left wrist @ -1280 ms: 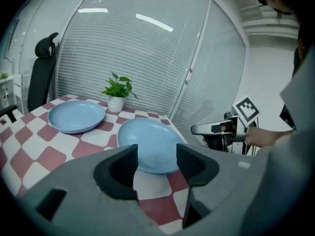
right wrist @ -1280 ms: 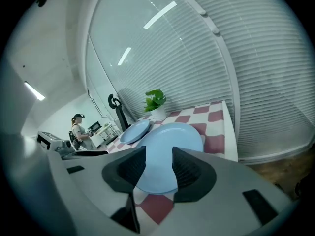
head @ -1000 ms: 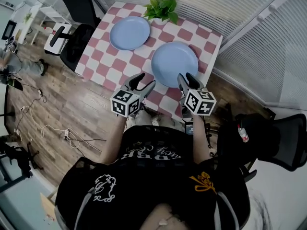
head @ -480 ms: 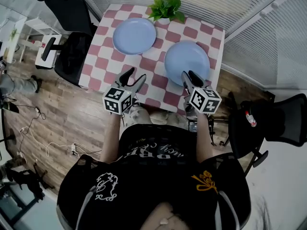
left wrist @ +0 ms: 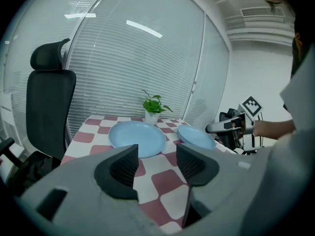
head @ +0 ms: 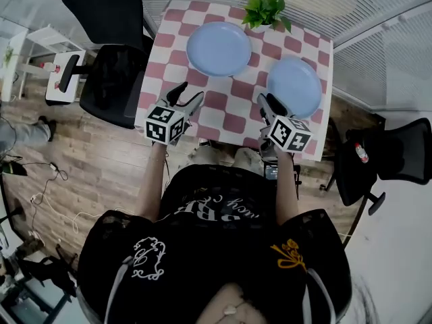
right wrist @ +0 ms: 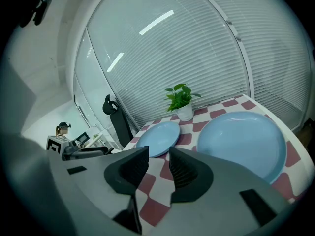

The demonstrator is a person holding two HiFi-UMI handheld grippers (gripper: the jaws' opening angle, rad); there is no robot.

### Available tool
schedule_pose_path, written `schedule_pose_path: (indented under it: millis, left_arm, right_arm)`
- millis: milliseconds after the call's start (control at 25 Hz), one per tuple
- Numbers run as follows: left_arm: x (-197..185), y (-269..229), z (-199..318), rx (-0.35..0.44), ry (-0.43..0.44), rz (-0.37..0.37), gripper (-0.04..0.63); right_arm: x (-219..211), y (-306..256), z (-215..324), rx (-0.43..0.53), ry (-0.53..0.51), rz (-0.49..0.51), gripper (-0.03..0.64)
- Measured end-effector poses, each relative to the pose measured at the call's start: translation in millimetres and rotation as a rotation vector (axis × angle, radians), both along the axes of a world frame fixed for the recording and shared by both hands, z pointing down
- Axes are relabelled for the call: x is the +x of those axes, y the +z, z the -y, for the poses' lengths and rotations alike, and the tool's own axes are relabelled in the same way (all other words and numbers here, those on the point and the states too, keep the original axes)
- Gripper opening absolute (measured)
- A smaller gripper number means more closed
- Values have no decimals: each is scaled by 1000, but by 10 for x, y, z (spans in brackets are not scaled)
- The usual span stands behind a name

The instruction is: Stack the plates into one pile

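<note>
Tabletop: a red-and-white checked tabletop (head: pixel 223 103) carries 2 light-blue plates and a potted plant (head: pixel 266 5), which stands at the far edge between them.
Left plate: the left plate (head: pixel 219 48) lies flat on the far-left part of the tabletop, just beside the plant's pot and well apart from the other plate.
Right plate: the right plate (head: pixel 293 86) lies flat near the right edge, closer to the person than the left one. The 2 plates lie side by side, not yet in 1 pile.
Left gripper: the left gripper (head: pixel 190 93) hangs over the near-left part of the tabletop and points toward the left plate without reaching it.
Left fingers: in the left gripper view its fingers (left wrist: pixel 120 168) stand wide apart, with only checked tabletop showing in the gap.
Right gripper: the right gripper (head: pixel 270 102) hangs over the near edge of the tabletop, its tips just beside the near-left rim of the right plate. Whether they touch it I cannot tell.
Right fingers: its fingers (right wrist: pixel 189 171) have just been closing. They now stand at a narrow gap with nothing between them, and the plate lies ahead and to the right.
Surroundings: a black office chair (head: pixel 111 59) stands at the tabletop's left side, on a wooden floor.
</note>
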State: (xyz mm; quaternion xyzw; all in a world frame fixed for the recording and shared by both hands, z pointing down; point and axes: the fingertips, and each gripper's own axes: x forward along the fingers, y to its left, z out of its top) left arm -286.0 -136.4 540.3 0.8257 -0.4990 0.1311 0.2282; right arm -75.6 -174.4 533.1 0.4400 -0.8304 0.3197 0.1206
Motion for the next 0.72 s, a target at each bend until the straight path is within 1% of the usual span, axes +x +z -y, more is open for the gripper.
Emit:
schedule_pose_path:
  millis: [200, 320, 440, 560, 720]
  left_arm:
    - [-288, 39, 240, 2, 18, -8, 252]
    - [-399, 100, 449, -2, 25, -6, 252]
    - [-499, 167, 689, 4, 20, -1, 252]
    - [-565, 310, 896, -34, 16, -4, 252]
    - [-647, 546, 1114, -96, 4, 18, 252]
  right_arm:
    - [-353, 33, 68, -24, -23, -27, 130]
    - [-478, 82, 193, -38, -37, -46, 130]
    - [-557, 185, 371, -61, -29, -49, 130]
    - [-596, 311, 579, -94, 0, -27, 130]
    - [-631, 588, 828, -164, 25, -22, 131]
